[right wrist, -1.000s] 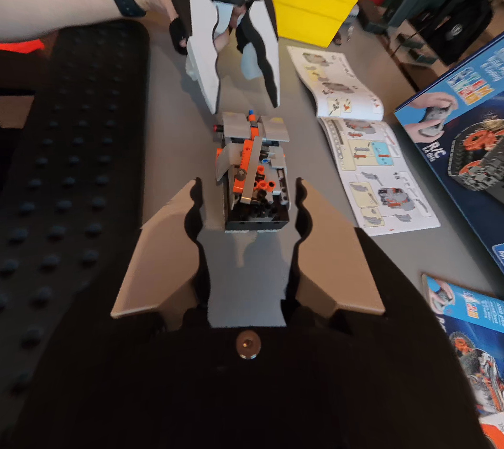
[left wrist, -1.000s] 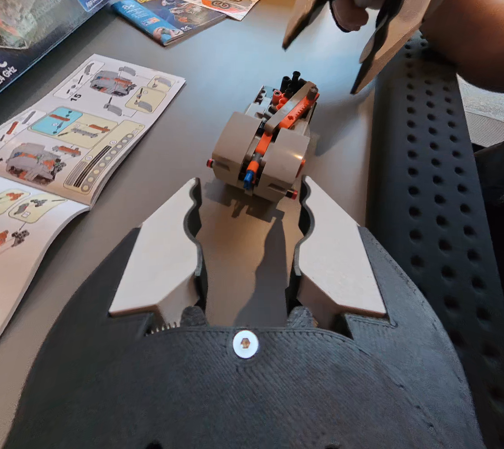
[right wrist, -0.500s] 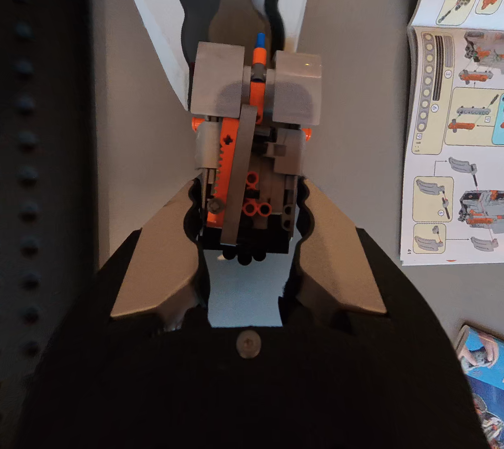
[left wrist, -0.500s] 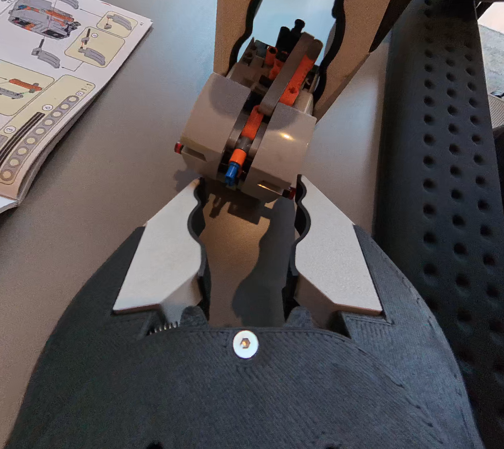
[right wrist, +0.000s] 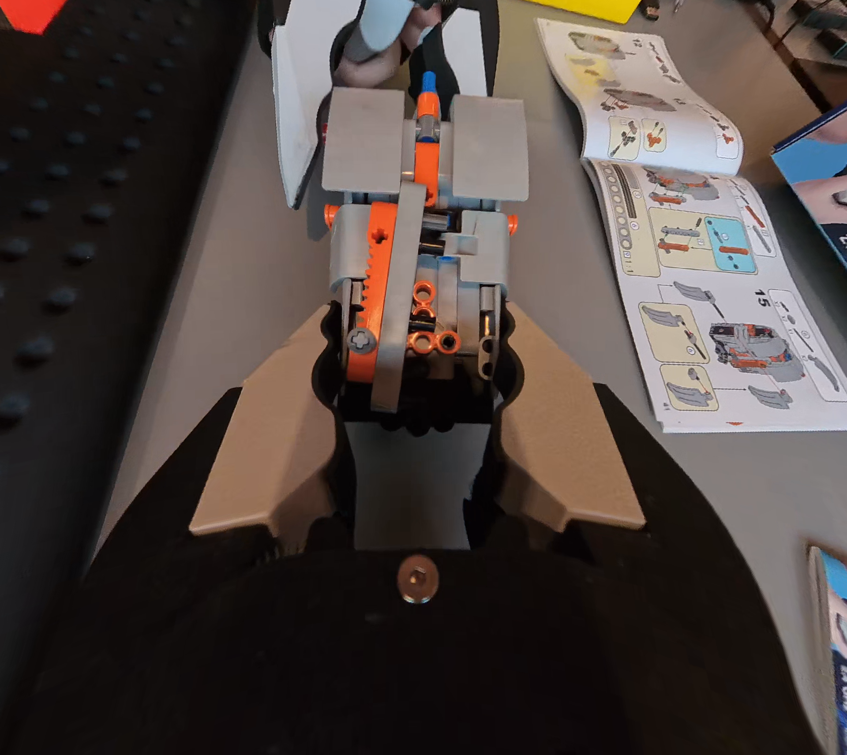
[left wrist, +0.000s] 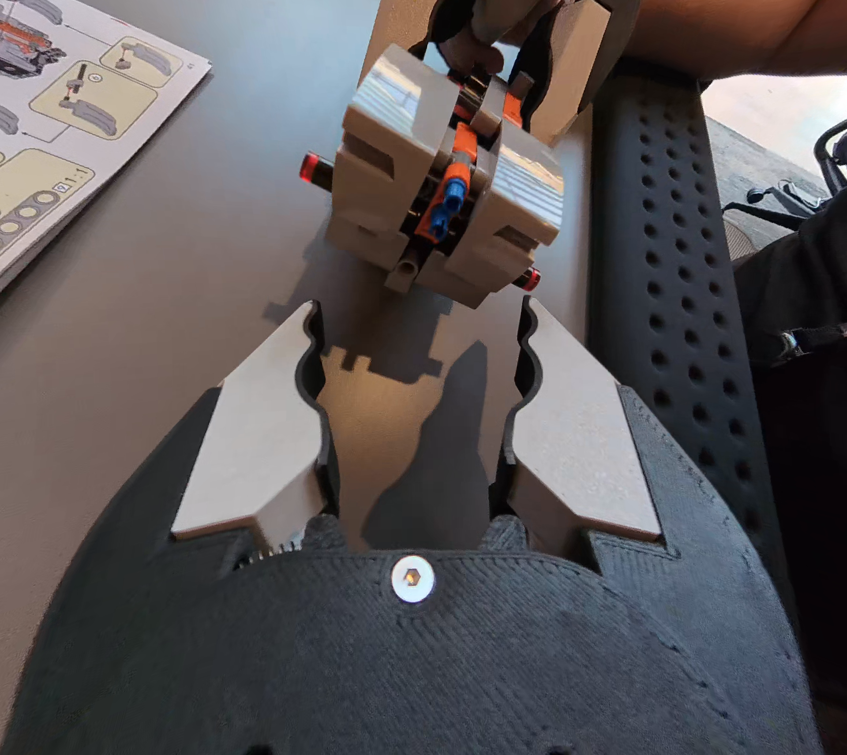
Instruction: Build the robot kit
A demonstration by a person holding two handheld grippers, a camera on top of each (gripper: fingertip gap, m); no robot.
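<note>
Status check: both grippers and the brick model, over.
Right gripper shut on brick model, raised off table. Left gripper open, empty, just short of it. Instruction booklet alongside.

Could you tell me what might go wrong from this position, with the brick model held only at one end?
1. The right gripper clamps only the dark rear end of the brick model, which appears raised off the table with its grey front unsupported; it could pivot or slip out.
2. The squeeze lands on small snapped-on parts, which might pop loose.
3. The left gripper sits open just short of the model's front; a forward nudge could knock the protruding blue pin.
</note>
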